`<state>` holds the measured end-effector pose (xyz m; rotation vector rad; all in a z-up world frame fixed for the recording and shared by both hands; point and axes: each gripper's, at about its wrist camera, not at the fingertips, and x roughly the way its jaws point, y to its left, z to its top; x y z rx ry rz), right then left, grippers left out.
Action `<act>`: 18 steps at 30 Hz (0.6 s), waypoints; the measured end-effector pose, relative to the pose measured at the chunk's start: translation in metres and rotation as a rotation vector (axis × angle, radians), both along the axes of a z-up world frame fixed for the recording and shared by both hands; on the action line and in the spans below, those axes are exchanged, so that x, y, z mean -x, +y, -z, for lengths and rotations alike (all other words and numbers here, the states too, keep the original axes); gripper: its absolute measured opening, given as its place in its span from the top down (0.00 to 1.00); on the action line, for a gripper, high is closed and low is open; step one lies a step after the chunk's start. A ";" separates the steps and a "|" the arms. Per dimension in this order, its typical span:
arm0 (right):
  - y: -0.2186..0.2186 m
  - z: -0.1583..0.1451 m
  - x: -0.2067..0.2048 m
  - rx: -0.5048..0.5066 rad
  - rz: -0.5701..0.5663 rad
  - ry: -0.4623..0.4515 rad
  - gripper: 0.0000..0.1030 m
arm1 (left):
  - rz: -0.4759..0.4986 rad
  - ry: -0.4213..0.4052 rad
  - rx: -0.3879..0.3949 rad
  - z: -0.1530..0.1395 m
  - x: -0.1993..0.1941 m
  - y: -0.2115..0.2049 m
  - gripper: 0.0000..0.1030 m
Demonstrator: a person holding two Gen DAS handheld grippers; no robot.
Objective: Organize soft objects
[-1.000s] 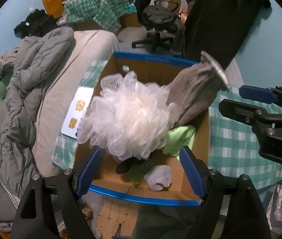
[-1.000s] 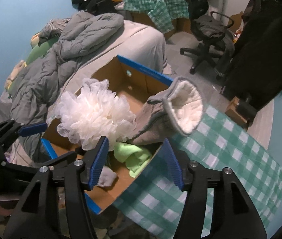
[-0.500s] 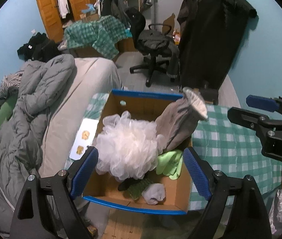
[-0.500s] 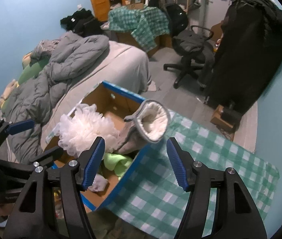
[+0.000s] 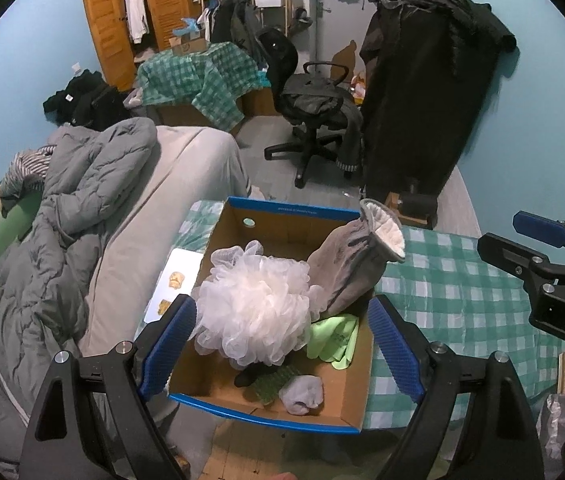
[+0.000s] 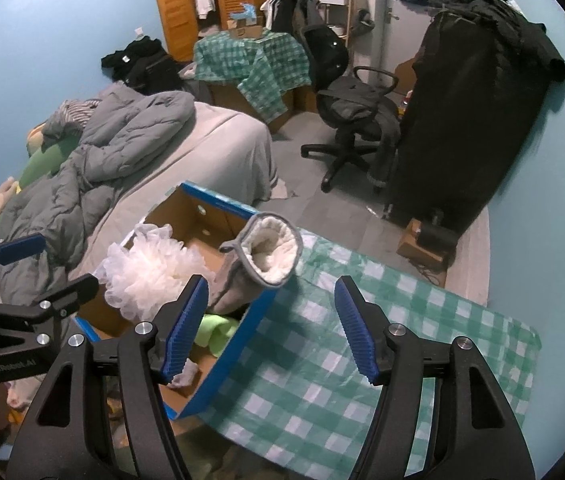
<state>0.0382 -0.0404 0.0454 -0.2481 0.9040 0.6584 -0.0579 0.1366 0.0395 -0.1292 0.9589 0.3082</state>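
Observation:
An open cardboard box with blue rims (image 5: 282, 210) (image 6: 226, 364) stands at the left end of a table with a green checked cloth (image 5: 462, 292) (image 6: 322, 360). In it lie a white mesh bath pouf (image 5: 254, 312) (image 6: 150, 272), a grey fleece-lined mitten (image 5: 350, 268) (image 6: 258, 264) leaning over the right wall, a lime green cloth (image 5: 334, 336) (image 6: 218, 332), a small grey sock (image 5: 302, 394) and a dark green scrubber (image 5: 272, 380). My left gripper (image 5: 282, 348) is open and empty, above the box. My right gripper (image 6: 272, 332) is open and empty, above the box's right rim.
A bed with a grey duvet (image 5: 74, 216) (image 6: 94, 168) lies left of the box. A white card (image 5: 172, 280) lies beside the box. A black office chair (image 5: 310, 108) (image 6: 354, 116) and a tall black-covered rack (image 5: 426, 100) (image 6: 466, 112) stand behind.
Both grippers have pulled back and up from the box, so the box and its contents look smaller. The pouf and mitten rest in the box unmoved.

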 end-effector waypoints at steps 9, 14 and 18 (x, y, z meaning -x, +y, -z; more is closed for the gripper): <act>-0.015 -0.001 -0.001 -0.006 0.041 0.005 0.37 | 0.035 0.013 -0.015 0.001 -0.001 -0.013 0.14; -0.019 0.001 -0.001 -0.010 0.053 0.014 0.37 | 0.047 0.018 -0.022 0.000 -0.003 -0.018 0.14; -0.021 0.001 -0.001 -0.011 0.055 0.013 0.37 | 0.047 0.020 -0.022 0.000 -0.003 -0.020 0.14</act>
